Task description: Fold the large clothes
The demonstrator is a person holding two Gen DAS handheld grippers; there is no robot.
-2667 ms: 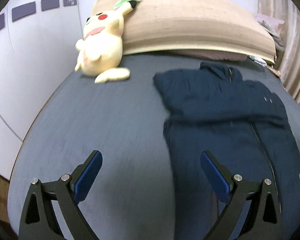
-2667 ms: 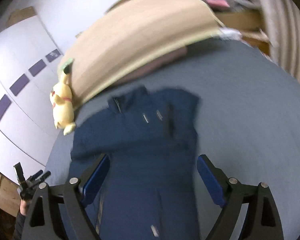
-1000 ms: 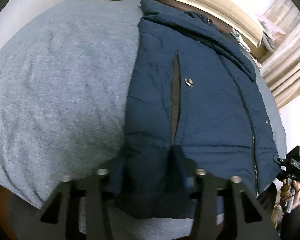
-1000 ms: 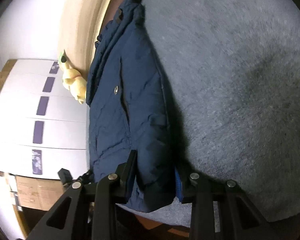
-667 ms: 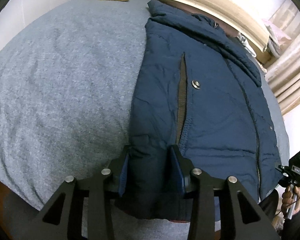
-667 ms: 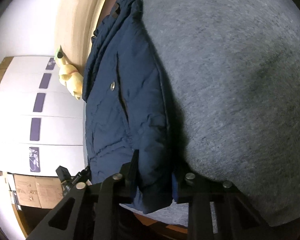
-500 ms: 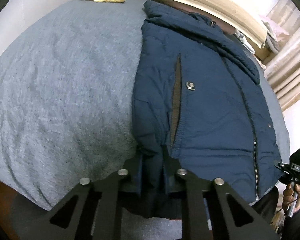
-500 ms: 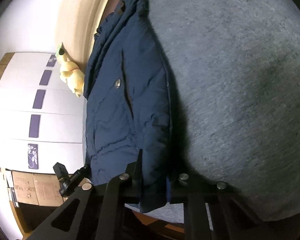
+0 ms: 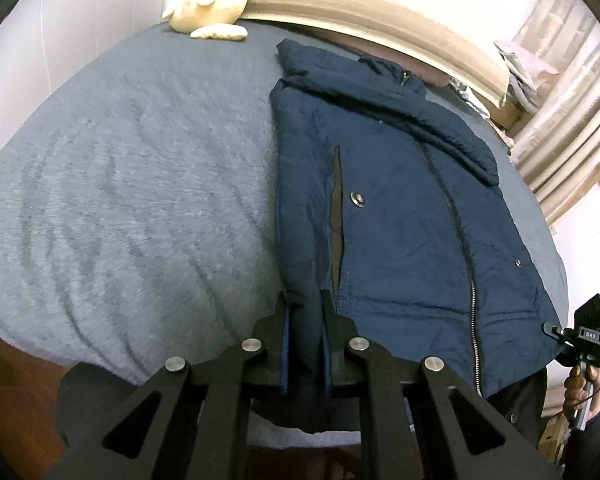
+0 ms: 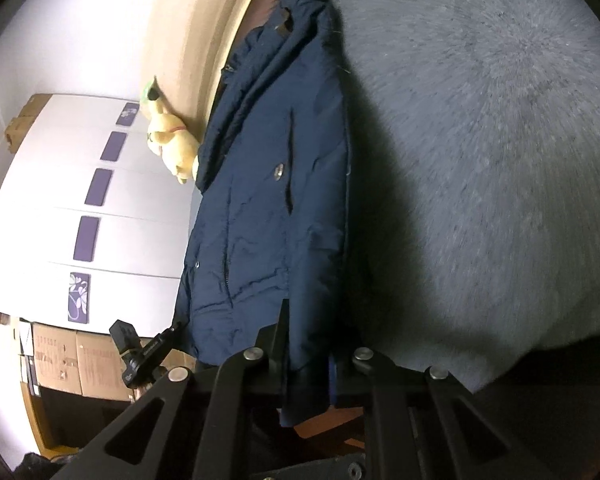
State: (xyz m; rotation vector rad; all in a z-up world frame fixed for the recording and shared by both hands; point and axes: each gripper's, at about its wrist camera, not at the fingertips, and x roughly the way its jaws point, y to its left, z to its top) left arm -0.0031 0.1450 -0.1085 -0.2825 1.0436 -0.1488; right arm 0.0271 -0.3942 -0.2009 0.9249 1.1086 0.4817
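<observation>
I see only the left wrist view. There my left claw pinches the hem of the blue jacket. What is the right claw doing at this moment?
Observer: The right claw is closing, with the jacket hem between its pads.
Operator: Does that corner lie on the bed?
Observer: No, it hangs past the edge of the bed.
Operator: What is beyond the claw, off the bed?
Observer: Cardboard boxes stand there.

Two close wrist views, shared jacket (image 9: 400,216)
</observation>
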